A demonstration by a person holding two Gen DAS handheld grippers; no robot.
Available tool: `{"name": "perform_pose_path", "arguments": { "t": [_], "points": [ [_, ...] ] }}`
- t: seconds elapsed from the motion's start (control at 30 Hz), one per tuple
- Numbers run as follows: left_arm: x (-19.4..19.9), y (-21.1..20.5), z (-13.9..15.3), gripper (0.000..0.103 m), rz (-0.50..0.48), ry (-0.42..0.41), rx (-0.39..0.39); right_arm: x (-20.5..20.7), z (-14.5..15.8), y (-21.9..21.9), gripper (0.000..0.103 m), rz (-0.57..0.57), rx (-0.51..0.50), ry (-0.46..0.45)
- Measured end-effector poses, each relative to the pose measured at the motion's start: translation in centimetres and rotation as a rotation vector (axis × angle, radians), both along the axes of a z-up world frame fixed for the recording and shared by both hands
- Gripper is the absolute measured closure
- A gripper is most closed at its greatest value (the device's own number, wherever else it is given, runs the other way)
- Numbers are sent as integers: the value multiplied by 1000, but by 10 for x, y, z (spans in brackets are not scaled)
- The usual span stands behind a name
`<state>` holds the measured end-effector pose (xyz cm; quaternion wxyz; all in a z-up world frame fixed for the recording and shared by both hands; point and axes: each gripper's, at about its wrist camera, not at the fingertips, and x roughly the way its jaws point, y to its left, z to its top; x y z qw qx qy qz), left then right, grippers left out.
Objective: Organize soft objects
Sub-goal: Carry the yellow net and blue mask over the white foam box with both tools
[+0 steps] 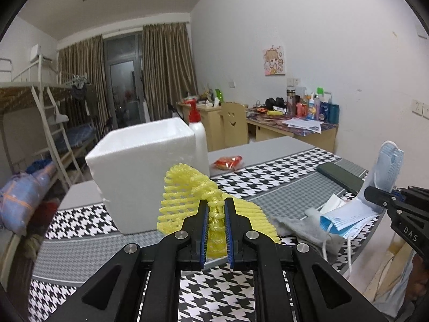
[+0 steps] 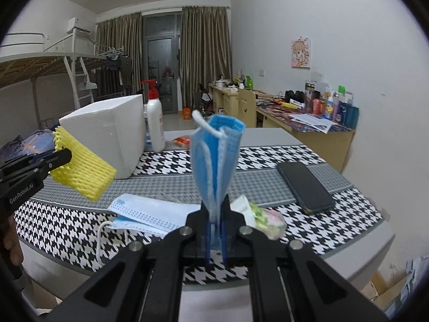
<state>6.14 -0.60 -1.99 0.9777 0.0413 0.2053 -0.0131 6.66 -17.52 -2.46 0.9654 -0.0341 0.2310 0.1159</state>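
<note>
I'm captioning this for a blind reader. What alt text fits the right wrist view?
The right gripper pinches a folded blue face mask upright above a houndstooth table. Beyond stands a white foam box; at left, the left gripper holds yellow foam netting.

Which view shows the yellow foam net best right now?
The right wrist view: the yellow foam net shows side-on, whole, pinched in the left gripper. The left wrist view shows it bunched end-on between its own jaws, partly hidden.
</note>
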Motion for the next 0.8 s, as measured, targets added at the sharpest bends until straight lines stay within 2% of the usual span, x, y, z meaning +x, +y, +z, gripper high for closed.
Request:
{"name": "perform_pose_path", "arguments": {
  "t": [0.8],
  "points": [
    [9,23,32,91,20,-22,-38,26,37,31,95,77,18,-50]
  ]
}}
